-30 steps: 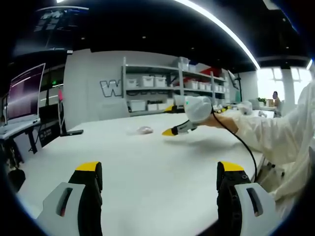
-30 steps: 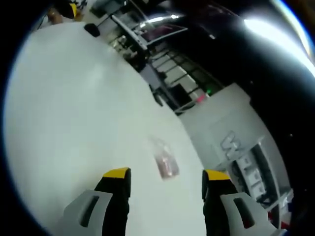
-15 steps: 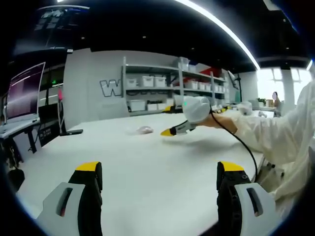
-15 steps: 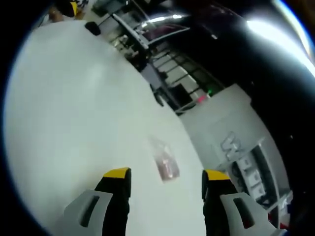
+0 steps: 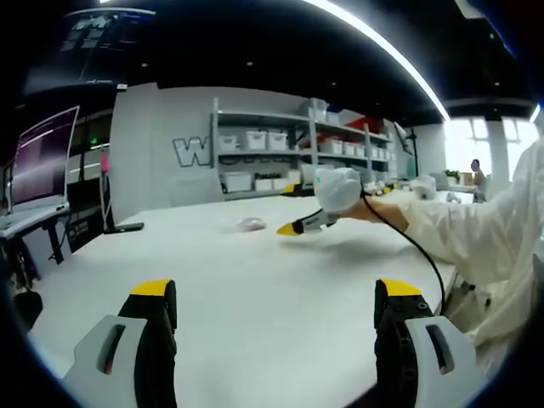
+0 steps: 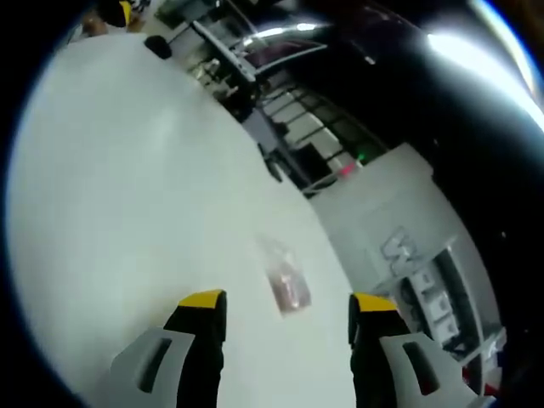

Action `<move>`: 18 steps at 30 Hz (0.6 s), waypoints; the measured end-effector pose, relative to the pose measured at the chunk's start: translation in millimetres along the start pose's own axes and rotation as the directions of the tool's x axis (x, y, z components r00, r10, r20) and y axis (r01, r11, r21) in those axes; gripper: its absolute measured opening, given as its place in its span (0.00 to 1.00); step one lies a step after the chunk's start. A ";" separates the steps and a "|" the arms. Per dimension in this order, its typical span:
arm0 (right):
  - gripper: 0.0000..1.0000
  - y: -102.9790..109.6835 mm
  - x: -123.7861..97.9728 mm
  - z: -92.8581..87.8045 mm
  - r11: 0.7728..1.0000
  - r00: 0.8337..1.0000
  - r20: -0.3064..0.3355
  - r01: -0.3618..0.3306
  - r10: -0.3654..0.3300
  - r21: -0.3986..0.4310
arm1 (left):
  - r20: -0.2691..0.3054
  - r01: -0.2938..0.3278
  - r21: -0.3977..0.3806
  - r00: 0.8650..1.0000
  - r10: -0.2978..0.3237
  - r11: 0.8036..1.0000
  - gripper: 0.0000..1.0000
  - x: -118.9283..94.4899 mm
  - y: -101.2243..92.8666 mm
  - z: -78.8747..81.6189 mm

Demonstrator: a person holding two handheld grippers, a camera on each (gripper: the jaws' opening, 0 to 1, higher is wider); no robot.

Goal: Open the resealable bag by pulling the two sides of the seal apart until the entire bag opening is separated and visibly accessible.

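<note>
Both tools gape empty — right tool point(image 6: 287, 313) near the bag point(image 6: 285, 280), left tool point(image 5: 276, 302) far back.

Left gripper point(image 5: 276, 319): grey jaws, black inner faces, yellow tips, at lower frame. Right gripper point(image 6: 287, 327): identical. At frame right, the person's white sleeve point(image 5: 476, 225) and black cable point(image 5: 416, 246).

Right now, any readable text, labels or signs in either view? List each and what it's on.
"W": large outlined letter on the grey wall, cut off by the shelving; also in the right gripper view.
Monitor: screen content too blurred to read.
Resealable bag: no legible print.
Shelf bins: no readable labels.
</note>
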State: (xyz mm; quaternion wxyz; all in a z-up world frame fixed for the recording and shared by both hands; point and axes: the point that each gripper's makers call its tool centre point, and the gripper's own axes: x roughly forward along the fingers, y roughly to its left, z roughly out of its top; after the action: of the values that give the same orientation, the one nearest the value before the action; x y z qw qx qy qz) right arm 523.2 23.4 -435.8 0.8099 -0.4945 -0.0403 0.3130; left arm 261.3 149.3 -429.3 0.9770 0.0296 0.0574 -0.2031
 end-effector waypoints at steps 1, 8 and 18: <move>0.57 0.0 0.7 0.3 1.000 1.000 -0.001 0.000 0.000 -0.002 | 0.000 0.000 -0.001 1.000 0.000 1.000 0.96 -0.1 0.3 -0.1; 0.57 -2.5 6.3 8.7 1.000 1.000 0.017 0.003 -0.003 0.008 | -0.002 -0.004 -0.008 1.000 0.004 1.000 0.96 -0.5 1.6 -1.8; 0.57 3.5 10.0 9.1 1.000 1.000 0.016 -0.005 0.005 0.010 | -0.006 -0.002 -0.003 1.000 0.002 1.000 0.96 0.3 1.2 -0.9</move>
State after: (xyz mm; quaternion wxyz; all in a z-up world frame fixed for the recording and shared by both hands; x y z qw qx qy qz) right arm 526.2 37.1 -436.5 0.8111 -0.4881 -0.0440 0.3192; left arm 262.0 150.4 -430.1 0.9771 0.0289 0.0607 -0.2021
